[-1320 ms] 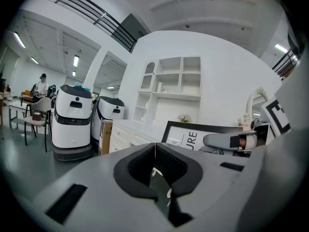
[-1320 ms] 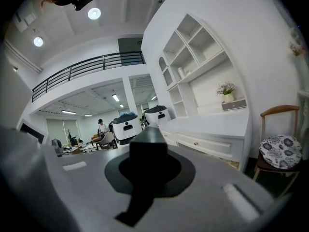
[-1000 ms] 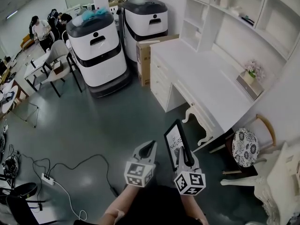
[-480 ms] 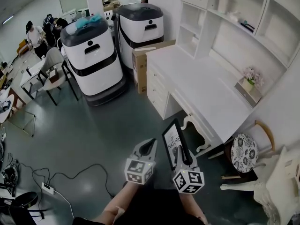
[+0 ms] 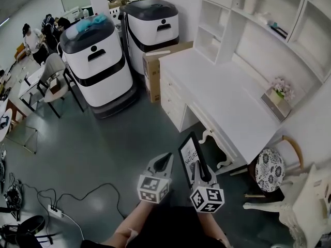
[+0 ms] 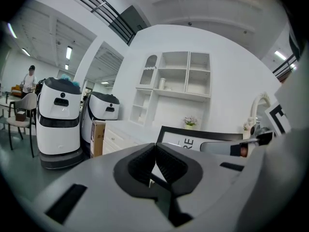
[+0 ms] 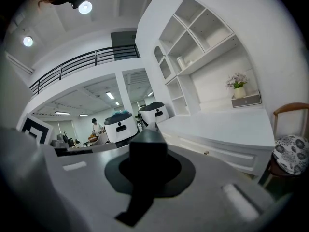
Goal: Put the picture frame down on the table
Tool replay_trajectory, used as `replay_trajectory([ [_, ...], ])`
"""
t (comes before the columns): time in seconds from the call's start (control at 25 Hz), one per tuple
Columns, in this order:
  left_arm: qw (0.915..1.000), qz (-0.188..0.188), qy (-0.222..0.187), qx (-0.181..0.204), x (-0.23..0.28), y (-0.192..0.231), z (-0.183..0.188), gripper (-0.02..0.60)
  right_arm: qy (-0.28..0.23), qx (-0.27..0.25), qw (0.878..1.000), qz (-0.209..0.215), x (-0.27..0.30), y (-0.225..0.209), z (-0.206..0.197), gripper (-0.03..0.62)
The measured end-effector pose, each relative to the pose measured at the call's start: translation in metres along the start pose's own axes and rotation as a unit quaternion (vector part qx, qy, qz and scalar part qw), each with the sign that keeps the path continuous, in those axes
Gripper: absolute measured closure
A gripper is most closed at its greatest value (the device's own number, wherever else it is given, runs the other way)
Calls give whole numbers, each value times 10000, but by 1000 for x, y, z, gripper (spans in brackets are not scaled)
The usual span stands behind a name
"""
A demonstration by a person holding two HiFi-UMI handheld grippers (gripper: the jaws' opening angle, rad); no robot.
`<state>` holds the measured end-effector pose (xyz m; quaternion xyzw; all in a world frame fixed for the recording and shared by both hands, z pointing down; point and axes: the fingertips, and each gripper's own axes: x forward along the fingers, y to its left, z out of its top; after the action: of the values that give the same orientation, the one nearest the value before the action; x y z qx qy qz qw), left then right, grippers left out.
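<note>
The picture frame (image 5: 190,156), a thin black rectangular rim round a white print reading "OF NATURE" in dark capitals, is standing upright in my right gripper (image 5: 199,167), whose jaws are clamping tight on its rim. It is hanging over the smooth grey floor (image 5: 114,138), just short of the glossy white surface (image 5: 222,87). My left gripper (image 5: 166,159) is riding just beside it, its ribbed black pads (image 6: 169,166) pressing together on nothing.
</note>
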<state>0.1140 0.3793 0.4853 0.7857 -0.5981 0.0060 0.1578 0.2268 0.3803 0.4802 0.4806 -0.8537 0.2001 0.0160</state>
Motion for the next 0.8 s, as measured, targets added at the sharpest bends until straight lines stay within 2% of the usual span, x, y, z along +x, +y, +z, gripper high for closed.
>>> replay_trajectory([
  [0.28, 9999, 109, 20, -25, 17, 32, 10, 569, -1, -18, 10000, -30, 35, 2, 8, 580],
  [0.8, 9999, -20, 130, 64, 52, 76, 18, 569, -13, 133, 9998, -137, 91, 6, 12, 580],
])
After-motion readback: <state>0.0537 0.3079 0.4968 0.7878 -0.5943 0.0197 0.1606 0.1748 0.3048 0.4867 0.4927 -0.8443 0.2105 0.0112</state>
